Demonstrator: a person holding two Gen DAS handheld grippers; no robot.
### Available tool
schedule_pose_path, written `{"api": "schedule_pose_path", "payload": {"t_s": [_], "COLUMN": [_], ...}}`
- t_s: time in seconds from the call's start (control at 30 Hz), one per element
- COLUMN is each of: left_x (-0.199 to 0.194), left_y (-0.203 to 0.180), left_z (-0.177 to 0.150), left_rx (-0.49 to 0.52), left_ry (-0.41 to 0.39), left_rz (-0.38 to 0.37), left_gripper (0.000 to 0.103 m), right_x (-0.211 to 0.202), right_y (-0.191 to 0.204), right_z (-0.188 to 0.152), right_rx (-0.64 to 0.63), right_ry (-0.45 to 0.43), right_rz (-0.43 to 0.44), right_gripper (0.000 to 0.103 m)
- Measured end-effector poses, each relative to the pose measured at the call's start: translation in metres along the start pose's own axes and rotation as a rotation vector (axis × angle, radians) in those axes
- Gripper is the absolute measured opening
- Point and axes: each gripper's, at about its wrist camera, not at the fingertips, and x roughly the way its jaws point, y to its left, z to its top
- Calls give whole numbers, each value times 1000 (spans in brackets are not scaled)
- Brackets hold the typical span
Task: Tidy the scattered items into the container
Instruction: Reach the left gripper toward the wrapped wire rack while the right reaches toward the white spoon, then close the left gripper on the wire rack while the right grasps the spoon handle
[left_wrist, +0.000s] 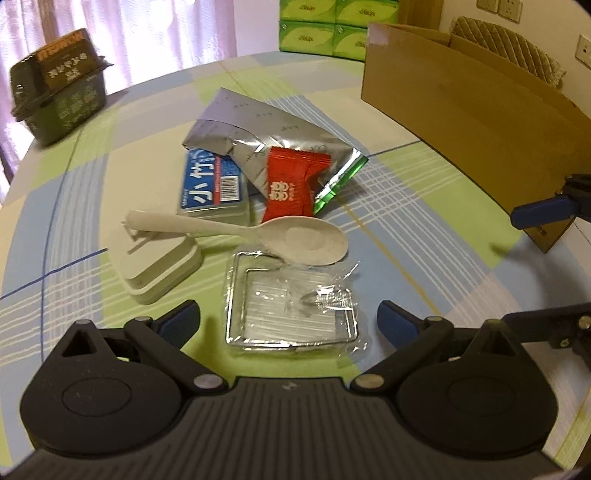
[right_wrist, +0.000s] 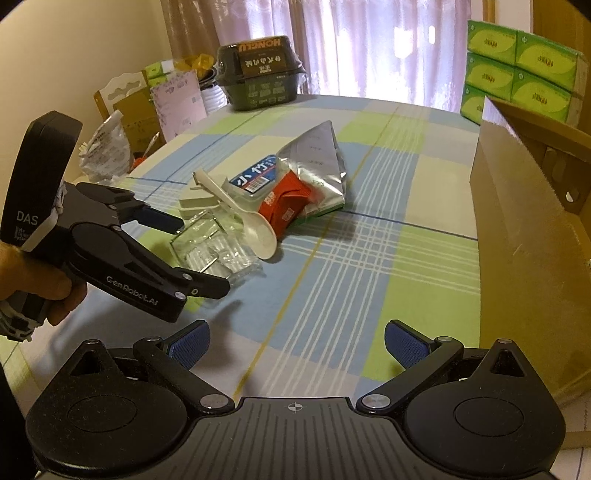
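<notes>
scattered items clustered mid-table, none seen inside the container. nearest: clear-wrapped metal holder (left_wrist: 293, 314), flat on the cloth, directly ahead of the left gripper (left_wrist: 288, 319) and lying between its spread fingers, not yet touched as far as can be told. white spoon (left_wrist: 258, 232) resting across the pile, bowl end overlapping the holder's far edge, handle over a white square block (left_wrist: 159, 266). behind these: blue-labelled box (left_wrist: 212, 184), red sachet (left_wrist: 293, 184), crumpled silver foil bag (left_wrist: 258, 133), the sachet lying on the bag.

cardboard box (left_wrist: 461, 99), taken as the container, standing at the table's right side, well apart from the pile; interior not visible from either view.

left gripper open, holding nothing. right gripper (right_wrist: 295, 347) likewise open and empty, hovering over bare tablecloth (right_wrist: 351, 258) just beside the box wall.

dark lidded food tub (right_wrist: 258, 74) at the far table edge, apart from the cluster; green tissue packs (right_wrist: 517, 62) stacked beyond the box.

progress judged: at or near the start. six items left on the table; holder appears first in line.
</notes>
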Motion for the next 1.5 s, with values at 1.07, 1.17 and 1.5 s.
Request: {"api": "schedule_pose_path", "payload": {"t_s": [1.07,1.17,1.5], "left_x": [-62,-61,-66], "left_y": [60,61,47], "left_z": [-55,-57,-59], "left_rx": [-285,-300,-294], "left_ry": [-46,-52,-57], "left_rz": [107,100,68], "left_gripper": [66,66,66], "right_x": [108,116,96], "right_y": [45,47,38], "right_z": [57,59,56], "right_rx": [-267,-271,-135], "right_ry": [10,28,52], "right_rz": [12,11,46], "right_gripper": [54,37,8]}}
